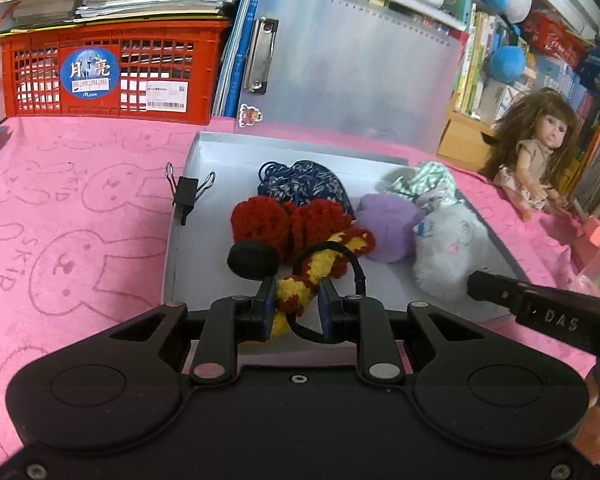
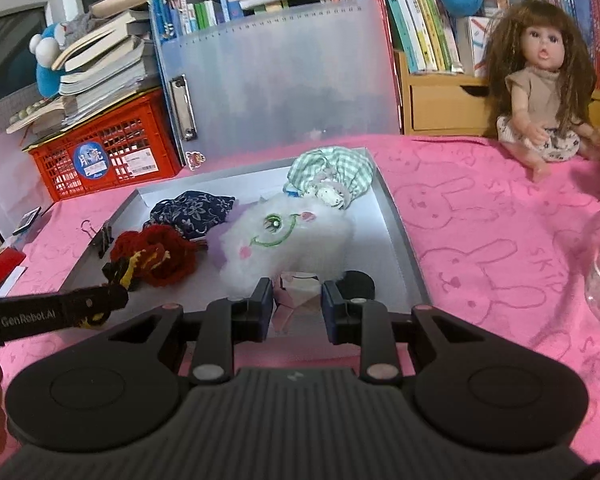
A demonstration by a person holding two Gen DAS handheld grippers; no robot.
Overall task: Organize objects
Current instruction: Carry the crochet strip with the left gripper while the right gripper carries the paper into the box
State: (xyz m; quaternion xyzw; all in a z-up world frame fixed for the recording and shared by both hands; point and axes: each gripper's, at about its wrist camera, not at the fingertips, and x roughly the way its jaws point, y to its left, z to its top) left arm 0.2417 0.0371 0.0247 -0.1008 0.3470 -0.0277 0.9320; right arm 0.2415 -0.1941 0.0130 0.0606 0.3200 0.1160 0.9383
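the grey tray [image 1: 204, 152] holds scrunchies and a white plush [image 2: 284, 240]; the left gripper [image 1: 292, 308] pinches the yellow-red crochet scrunchie [image 1: 300, 296] over its near edge. only the right view shows the right gripper [image 2: 296, 304] parted around a pink item [image 2: 296, 292].

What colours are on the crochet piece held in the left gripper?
Yellow and dark red, on the crochet piece between the left gripper's fingers; the left wrist view shows it best.

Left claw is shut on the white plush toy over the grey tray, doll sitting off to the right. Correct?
Not quite. In the left wrist view the left claw is shut on the red-and-yellow crochet piece, not the white plush toy, which lies free in the grey tray. The doll does sit off to the right.
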